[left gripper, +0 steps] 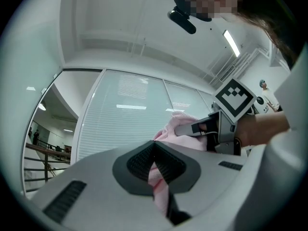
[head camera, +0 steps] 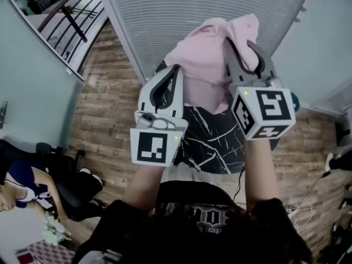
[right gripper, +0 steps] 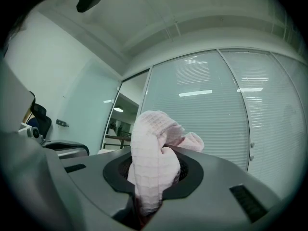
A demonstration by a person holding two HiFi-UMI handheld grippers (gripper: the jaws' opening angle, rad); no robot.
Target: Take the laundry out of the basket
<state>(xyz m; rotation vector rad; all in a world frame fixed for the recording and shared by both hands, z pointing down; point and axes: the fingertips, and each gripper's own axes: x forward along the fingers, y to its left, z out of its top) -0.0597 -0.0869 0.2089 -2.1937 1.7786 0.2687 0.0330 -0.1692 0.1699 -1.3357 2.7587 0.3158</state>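
Left gripper (head camera: 174, 73) and right gripper (head camera: 242, 44) tight on pink cloth (head camera: 204, 56), glass wall (head camera: 192, 10) ahead, marbled surface (head camera: 212, 139) below.

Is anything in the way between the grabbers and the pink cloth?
Nothing visible is. The left gripper and right gripper each pinch the pink cloth directly between their jaws.

support: wood floor (head camera: 104, 120) | on it: black marbled table (head camera: 212, 139), chair (head camera: 69, 183)
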